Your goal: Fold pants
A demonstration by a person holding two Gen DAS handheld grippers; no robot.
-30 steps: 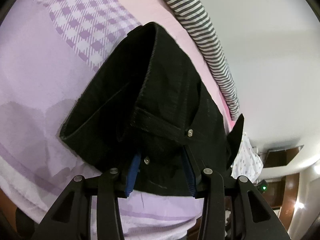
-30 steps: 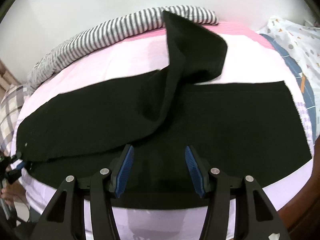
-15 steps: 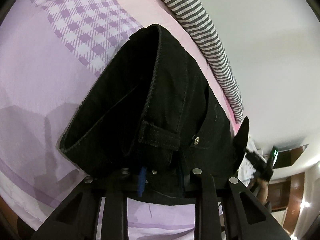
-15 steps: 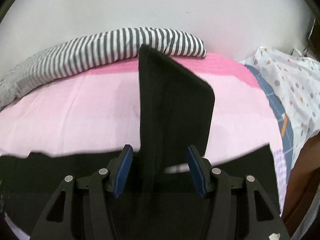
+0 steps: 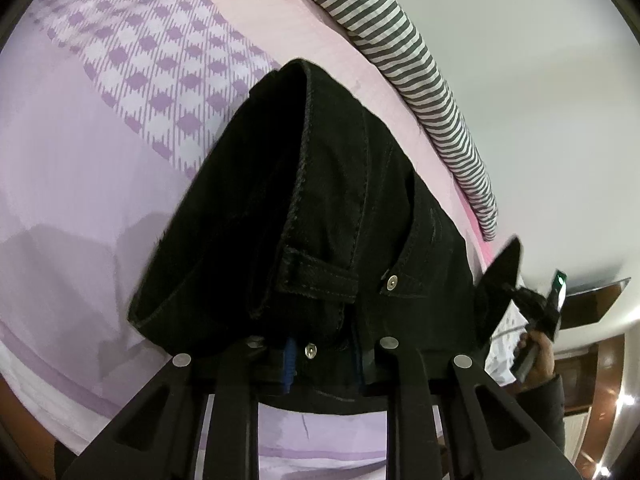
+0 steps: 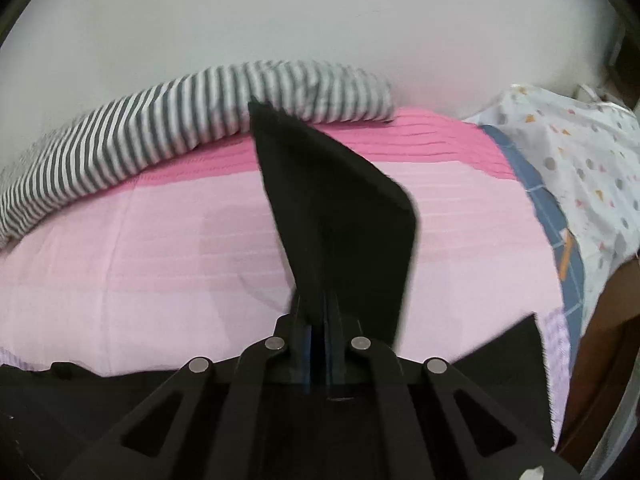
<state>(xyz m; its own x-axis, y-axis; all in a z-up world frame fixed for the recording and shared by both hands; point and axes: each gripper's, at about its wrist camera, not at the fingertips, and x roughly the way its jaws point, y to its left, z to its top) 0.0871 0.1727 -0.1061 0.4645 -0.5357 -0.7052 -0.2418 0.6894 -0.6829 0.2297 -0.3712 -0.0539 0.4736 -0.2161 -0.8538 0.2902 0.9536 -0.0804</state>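
My right gripper has just clamped the hem of the pants; a second ago its jaws stood apart. My left gripper stays pinched on the waistband above the bedsheet. With 2 ends held, I can fold.

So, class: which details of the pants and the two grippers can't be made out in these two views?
- Left wrist view: left gripper fingertips, buried in the black pants waistband.
- Right wrist view: right gripper pads, covered by the pinched cloth; motion blur.
- Right wrist view: pants' full layout, hidden behind the gripper body.
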